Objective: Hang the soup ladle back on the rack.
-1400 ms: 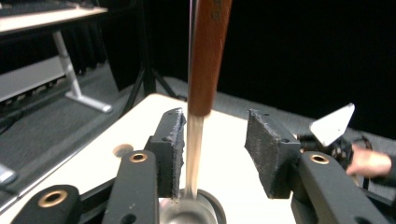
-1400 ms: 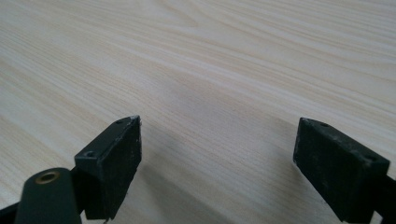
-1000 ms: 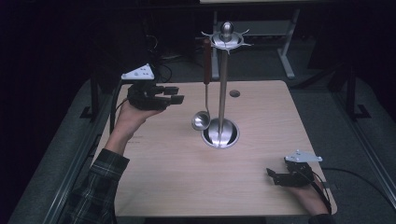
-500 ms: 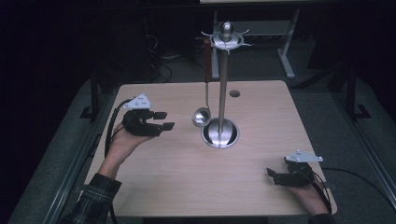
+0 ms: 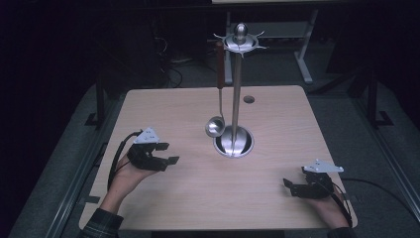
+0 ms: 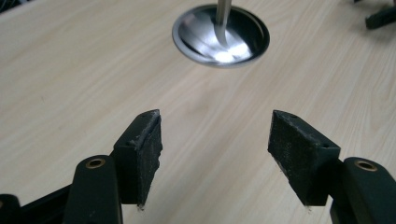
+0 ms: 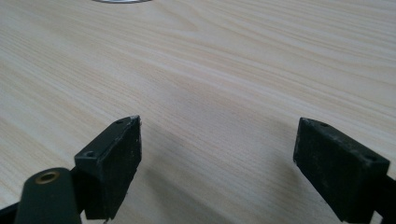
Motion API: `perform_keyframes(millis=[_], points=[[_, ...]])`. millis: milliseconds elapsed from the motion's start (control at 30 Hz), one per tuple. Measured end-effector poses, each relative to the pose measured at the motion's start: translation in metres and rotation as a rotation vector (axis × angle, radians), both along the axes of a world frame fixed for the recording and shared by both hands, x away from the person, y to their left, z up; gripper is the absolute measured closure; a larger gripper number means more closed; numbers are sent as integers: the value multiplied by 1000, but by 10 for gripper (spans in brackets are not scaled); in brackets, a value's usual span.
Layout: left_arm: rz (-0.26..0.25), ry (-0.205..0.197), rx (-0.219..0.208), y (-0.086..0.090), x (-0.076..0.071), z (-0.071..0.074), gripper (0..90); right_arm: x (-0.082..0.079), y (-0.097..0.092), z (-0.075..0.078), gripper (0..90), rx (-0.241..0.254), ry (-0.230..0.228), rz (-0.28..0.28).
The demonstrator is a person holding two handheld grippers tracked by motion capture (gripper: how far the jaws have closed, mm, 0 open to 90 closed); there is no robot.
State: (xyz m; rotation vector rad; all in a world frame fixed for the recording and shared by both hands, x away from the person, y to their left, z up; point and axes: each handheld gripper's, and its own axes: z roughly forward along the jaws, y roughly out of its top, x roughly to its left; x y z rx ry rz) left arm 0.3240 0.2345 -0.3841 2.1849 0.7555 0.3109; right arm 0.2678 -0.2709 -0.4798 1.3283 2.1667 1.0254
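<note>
While a ladle (image 5: 216,126) hangs from the metal stand (image 5: 236,89) mid-tabletop (image 5: 188,111), the left gripper (image 5: 168,153) sits left of the stand and the right gripper (image 5: 289,187) to its near right, both with jaws wide and empty.

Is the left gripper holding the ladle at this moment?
No. The ladle hangs from the stand, while the left gripper sits apart over the table with open, empty jaws.
</note>
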Motion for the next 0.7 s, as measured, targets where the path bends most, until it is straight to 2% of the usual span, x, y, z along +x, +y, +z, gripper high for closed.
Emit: perform_keyframes(millis=[133, 300, 467, 700], points=[[17, 17, 21, 4, -9, -15, 314, 0, -1, 0, 151, 2, -2, -1], [35, 29, 24, 10, -17, -29, 301, -1, -1, 1, 152, 1, -5, -2], [74, 37, 43, 20, -24, -45, 287, -1, -1, 1, 151, 0, -6, -2], [75, 41, 58, 23, -30, -54, 280, -2, -1, 2, 151, 3, -10, -2]])
